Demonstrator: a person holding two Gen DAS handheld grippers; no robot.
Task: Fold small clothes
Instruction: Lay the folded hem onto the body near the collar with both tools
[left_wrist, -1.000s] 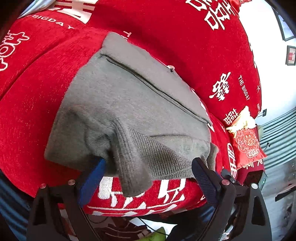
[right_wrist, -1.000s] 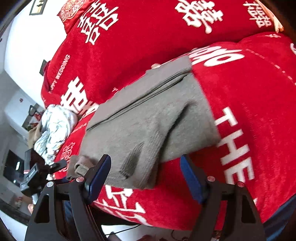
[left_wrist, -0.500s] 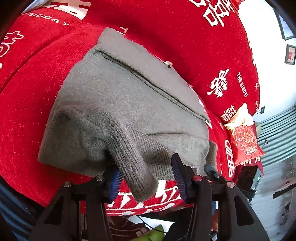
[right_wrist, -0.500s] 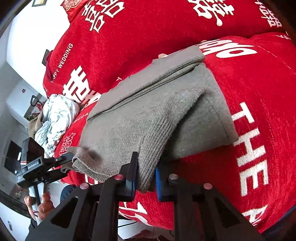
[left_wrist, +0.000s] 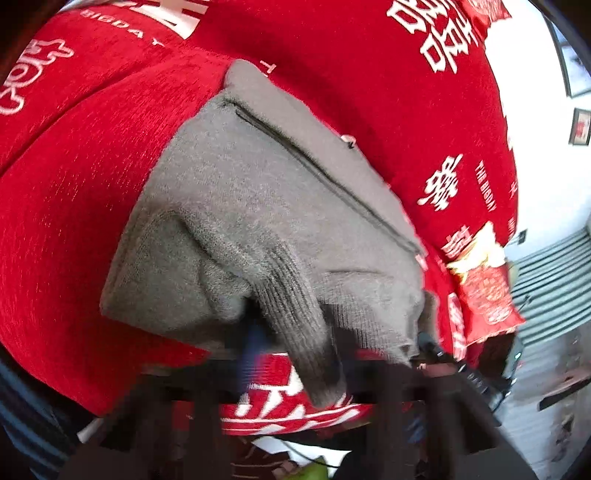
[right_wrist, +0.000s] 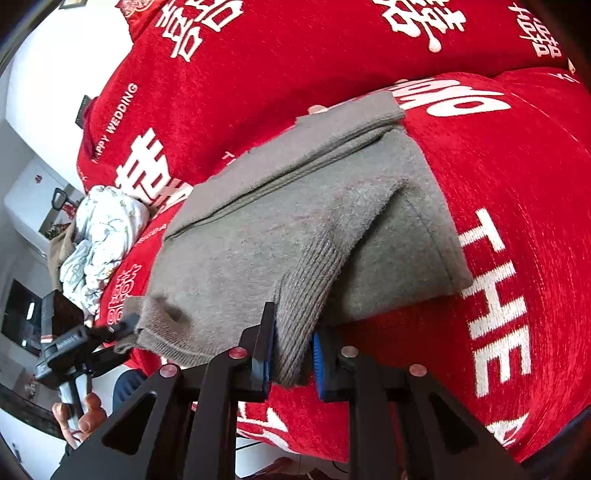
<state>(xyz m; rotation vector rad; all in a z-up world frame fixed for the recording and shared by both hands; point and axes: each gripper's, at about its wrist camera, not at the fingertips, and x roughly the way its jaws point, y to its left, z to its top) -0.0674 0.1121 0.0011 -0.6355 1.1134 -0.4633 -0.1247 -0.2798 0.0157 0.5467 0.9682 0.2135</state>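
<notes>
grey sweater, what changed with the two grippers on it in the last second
Both grippers went from wide open to closed on the ribbed cuffs at the near edge of the grey sweater: the right gripper pinches one cuff, its jaws easing slightly; the left gripper, blurred, has shut on the other. The sweater stays put on the red cover.

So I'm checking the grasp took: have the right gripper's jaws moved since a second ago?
Yes. The right gripper had its jaws wide apart; now they flank the grey sweater's ribbed cuff, though they are opening slightly.
</notes>
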